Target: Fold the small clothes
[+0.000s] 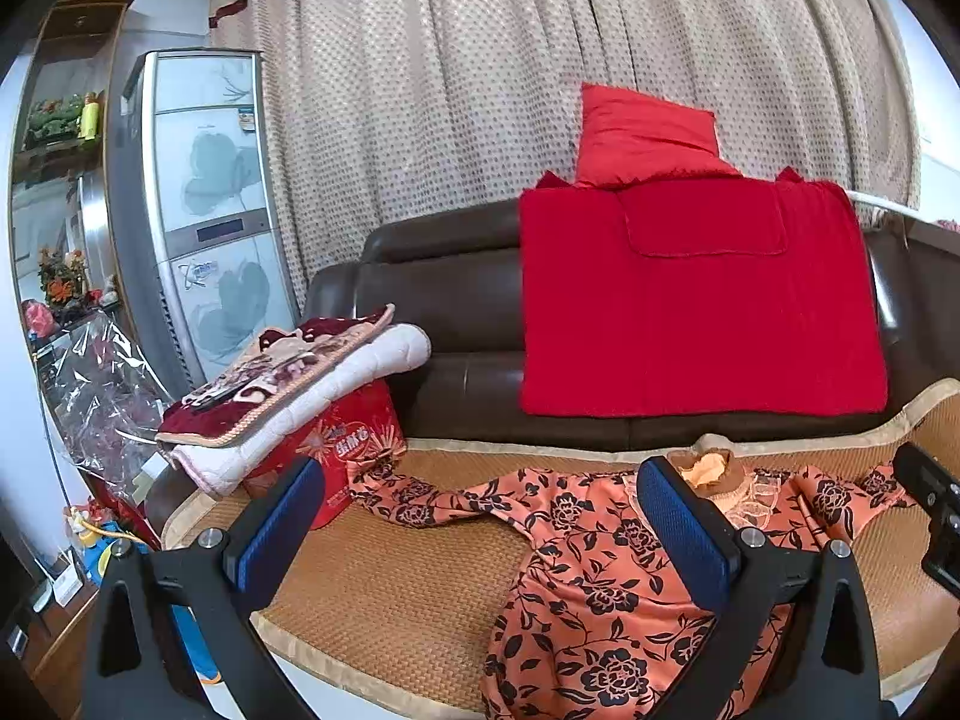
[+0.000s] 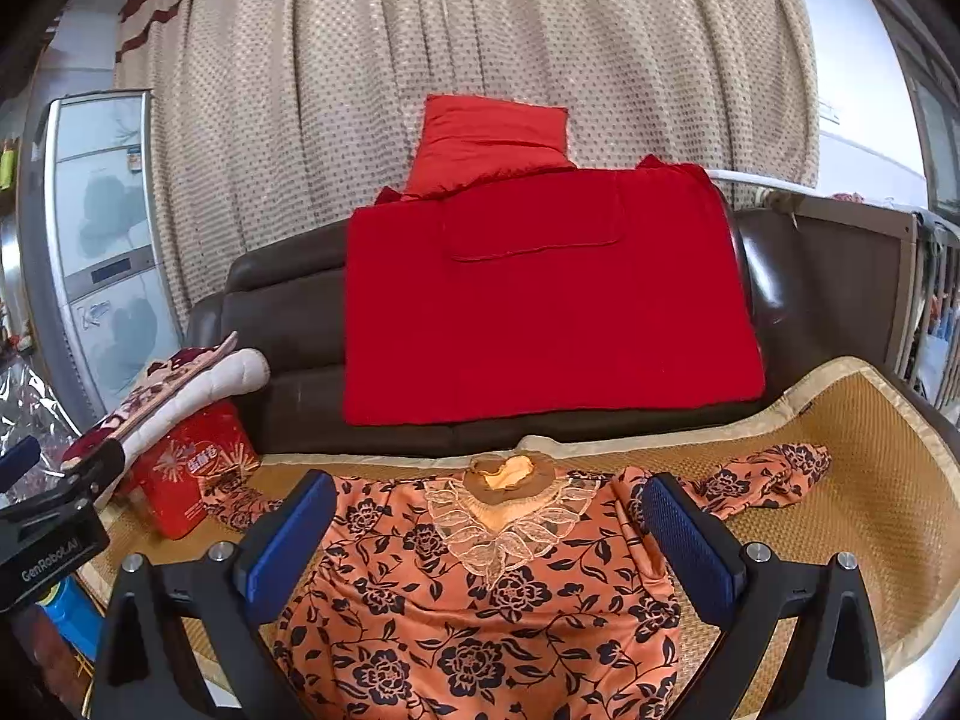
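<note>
Sofa mat (image 2: 870,480) carries the blouse (image 2: 480,600) collar-away, centred under the right gripper (image 2: 492,540); both jaws wide, empty.

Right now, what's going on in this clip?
A person holds two handheld grippers over an orange floral blouse spread face up on a woven mat on a brown sofa. The left gripper and right gripper both hang open above it, holding nothing. The sleeves lie stretched out to both sides, so no fold shows yet. A red blanket drapes over the sofa back, and a red box stands at the left end of the mat.
</note>
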Demonstrator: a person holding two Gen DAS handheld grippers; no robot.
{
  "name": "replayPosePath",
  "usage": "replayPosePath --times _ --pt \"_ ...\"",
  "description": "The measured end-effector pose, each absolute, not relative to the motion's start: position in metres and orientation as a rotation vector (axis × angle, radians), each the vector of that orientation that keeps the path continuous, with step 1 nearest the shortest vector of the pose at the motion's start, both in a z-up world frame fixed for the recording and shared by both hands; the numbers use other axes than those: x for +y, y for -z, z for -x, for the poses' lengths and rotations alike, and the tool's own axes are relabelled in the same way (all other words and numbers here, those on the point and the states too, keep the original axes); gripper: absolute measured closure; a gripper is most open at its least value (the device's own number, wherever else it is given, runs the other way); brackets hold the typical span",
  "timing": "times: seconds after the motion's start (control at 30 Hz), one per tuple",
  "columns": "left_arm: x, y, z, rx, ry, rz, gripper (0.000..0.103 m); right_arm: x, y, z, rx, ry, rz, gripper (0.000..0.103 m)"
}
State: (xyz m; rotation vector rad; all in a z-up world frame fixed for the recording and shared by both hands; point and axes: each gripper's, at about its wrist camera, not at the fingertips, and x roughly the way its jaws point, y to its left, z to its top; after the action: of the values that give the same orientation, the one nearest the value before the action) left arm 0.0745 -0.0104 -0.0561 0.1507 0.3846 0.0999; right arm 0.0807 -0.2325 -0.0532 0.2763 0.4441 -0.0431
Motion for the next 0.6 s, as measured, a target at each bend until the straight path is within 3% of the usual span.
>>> replayPosePath --times 0.6 --pt "-0.073 0.105 -0.159 0.479 -0.029 -0.209 0.000 -0.315 0.119 -0.149 0.554 0.185 -0.396 0.000"
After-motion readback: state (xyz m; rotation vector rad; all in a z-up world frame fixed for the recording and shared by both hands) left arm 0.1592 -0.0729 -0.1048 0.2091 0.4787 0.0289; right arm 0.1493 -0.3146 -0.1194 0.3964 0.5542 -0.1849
